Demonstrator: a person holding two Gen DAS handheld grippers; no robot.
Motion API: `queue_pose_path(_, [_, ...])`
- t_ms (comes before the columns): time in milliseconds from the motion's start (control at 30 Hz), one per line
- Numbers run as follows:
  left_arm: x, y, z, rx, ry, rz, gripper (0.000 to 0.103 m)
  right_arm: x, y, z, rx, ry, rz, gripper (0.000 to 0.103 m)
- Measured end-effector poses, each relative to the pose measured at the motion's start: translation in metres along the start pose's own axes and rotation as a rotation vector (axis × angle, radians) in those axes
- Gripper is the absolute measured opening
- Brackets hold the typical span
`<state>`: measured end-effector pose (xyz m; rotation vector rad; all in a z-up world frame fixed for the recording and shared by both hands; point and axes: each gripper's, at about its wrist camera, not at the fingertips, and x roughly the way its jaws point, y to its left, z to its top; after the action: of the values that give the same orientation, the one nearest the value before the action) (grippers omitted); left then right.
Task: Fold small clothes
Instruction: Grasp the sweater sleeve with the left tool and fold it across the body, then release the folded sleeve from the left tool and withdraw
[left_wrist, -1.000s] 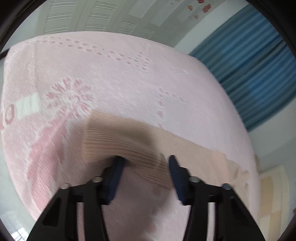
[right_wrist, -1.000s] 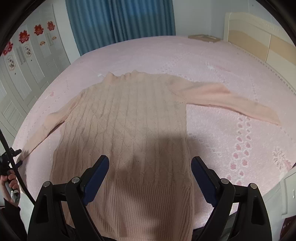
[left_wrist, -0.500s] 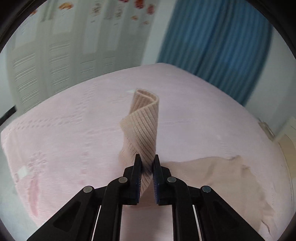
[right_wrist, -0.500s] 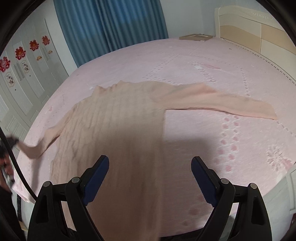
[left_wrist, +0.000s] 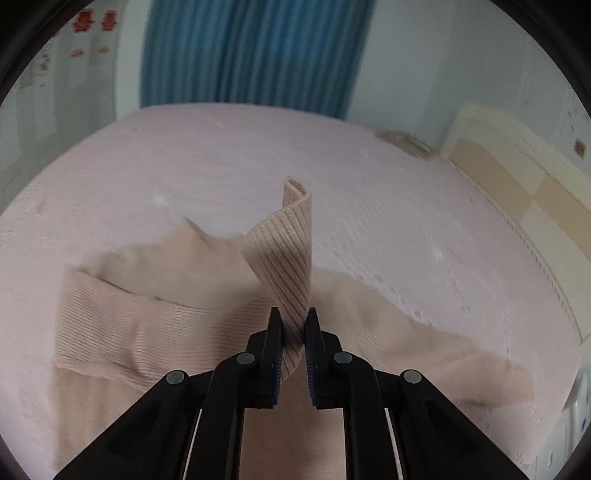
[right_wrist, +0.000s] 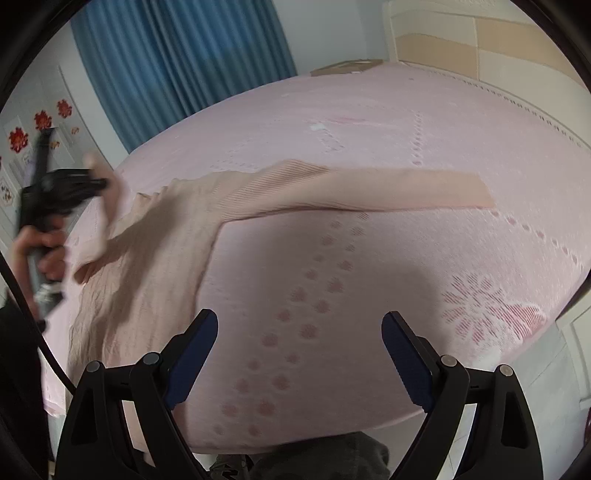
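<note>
A: How many things are lying here?

B: One peach sweater (right_wrist: 155, 258) is lying on one pink bed (right_wrist: 388, 258), with two grippers over it.

A: What are they doing?

B: The left gripper (left_wrist: 293, 325), clamped on a ribbed cuff (left_wrist: 291, 236), is carrying that sleeve over the body; a second ago it was lying flat. The right gripper (right_wrist: 300, 332) is hanging wide open, empty.

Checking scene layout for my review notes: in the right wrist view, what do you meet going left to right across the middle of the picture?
Person's hand holding the left gripper shut on the sweater cuff → sweater body → outstretched sleeve → bare pink bedspread.
</note>
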<state>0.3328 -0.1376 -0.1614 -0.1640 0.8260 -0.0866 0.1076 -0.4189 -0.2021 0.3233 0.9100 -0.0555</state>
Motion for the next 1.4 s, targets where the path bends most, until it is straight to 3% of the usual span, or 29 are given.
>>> queue_pose_path(133, [0.037,-0.026,-0.031,0.009,0.111,-0.044,0.017,0.006,-0.02,-0.01,0.015,0.04,0.004,0.089])
queue_pose_path(233, [0.045,-0.019,-0.036,-0.05,0.152,-0.099,0.025,0.007,-0.026,-0.015,0.011,0.051,0.008,0.089])
queue_pose_path(300, [0.041,-0.013,-0.035,-0.079,0.149,-0.107,0.04,0.007,-0.026,-0.017,0.007,0.053,0.01,0.089])
queue_pose_path(367, [0.034,-0.003,-0.033,-0.086,0.129,-0.096,0.067,0.008,-0.026,-0.018,0.007,0.055,0.014,0.089])
queue_pose_path(433, [0.02,0.01,-0.033,-0.089,0.099,-0.102,0.073,0.009,-0.022,-0.018,0.008,0.053,0.022,0.089])
queue_pose_path(533, [0.003,0.042,-0.028,-0.075,0.062,-0.062,0.073,0.01,-0.009,-0.018,-0.001,0.048,0.032,0.089])
queue_pose_path(700, [-0.012,0.126,-0.02,-0.065,0.0,0.105,0.073,0.017,0.021,-0.017,-0.034,0.05,0.034,0.089])
queue_pose_path(800, [-0.016,0.19,-0.013,-0.105,-0.024,0.199,0.072,0.025,0.04,-0.016,-0.068,0.058,0.021,0.089])
queue_pose_path(867, [-0.009,0.232,-0.007,-0.156,0.005,0.225,0.072,0.031,0.048,-0.015,-0.079,0.068,0.015,0.089])
queue_pose_path(900, [-0.004,0.246,-0.005,-0.179,0.021,0.22,0.072,0.034,0.053,-0.015,-0.084,0.074,0.011,0.089])
queue_pose_path(967, [0.018,0.271,0.0,-0.217,0.082,0.117,0.07,0.041,0.062,-0.014,-0.095,0.083,-0.006,0.089])
queue_pose_path(1033, [0.026,0.28,0.002,-0.218,0.097,0.074,0.067,0.048,0.067,-0.011,-0.101,0.09,-0.021,0.089])
queue_pose_path(1100, [0.04,0.287,0.007,-0.218,0.105,0.113,0.05,0.049,0.071,-0.008,-0.102,0.094,-0.038,0.089])
queue_pose_path(1133, [0.049,0.289,0.01,-0.222,0.126,0.108,0.024,0.051,0.072,-0.005,-0.099,0.096,-0.05,0.089])
queue_pose_path(1167, [0.053,0.289,0.012,-0.216,0.14,0.076,0.014,0.052,0.072,-0.003,-0.097,0.097,-0.058,0.089])
queue_pose_path(1267, [0.04,0.292,0.014,-0.151,0.041,0.106,0.013,0.052,0.071,0.001,-0.095,0.094,-0.075,0.089])
queue_pose_path(1400, [0.037,0.287,-0.006,-0.133,0.06,0.134,0.019,0.049,0.069,0.001,-0.1,0.09,-0.081,0.089])
